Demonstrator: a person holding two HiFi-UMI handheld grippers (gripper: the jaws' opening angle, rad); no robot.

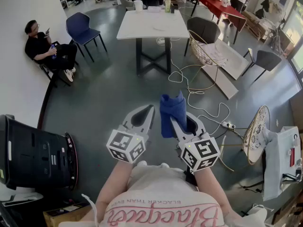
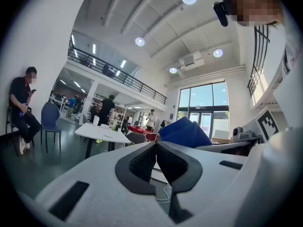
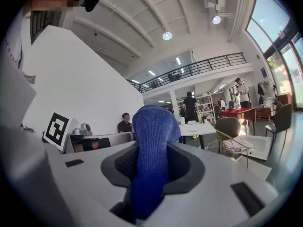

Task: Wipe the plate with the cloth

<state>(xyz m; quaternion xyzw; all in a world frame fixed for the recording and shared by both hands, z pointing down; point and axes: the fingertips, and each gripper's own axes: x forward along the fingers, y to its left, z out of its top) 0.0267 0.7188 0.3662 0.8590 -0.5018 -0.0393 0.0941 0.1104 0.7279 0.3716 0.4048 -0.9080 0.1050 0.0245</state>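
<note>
Grip comes first at this stage, judging by how things stand: both tools are carried about level over the grey floor point(image 1: 104, 103), and no plate can be picked out with any certainty near them. On the left, the left hand-held gripper point(image 2: 156, 144) is clenched with its dark pads meeting at the tips and nothing between them; for the wiping it would probably need to release and then steady the plate by its rim. Just to its right, the right hand-held gripper point(image 3: 152, 149) is grasping the cloth point(image 1: 172, 113), which is pinched between the pads. The cloth is a deep blue knitted or terry piece, folded and bunched, with a rounded lump standing up past the jaw tips and a tail hanging down behind them. That protruding lump looks like the natural wiping face, so the sensible course is to keep the clamp firm, bring the lump flat onto the plate rather than the hard jaw tips, and stroke across it with light pressure so that the soft fabric does not slip out. Ahead of both hand-held grippers, well apart from them, stands a white table point(image 1: 142, 30); a faint round shape on it may be a plate, but that is too small to tell. A white cable point(image 1: 189, 86) trails over the floor beyond the right hand-held gripper.
</note>
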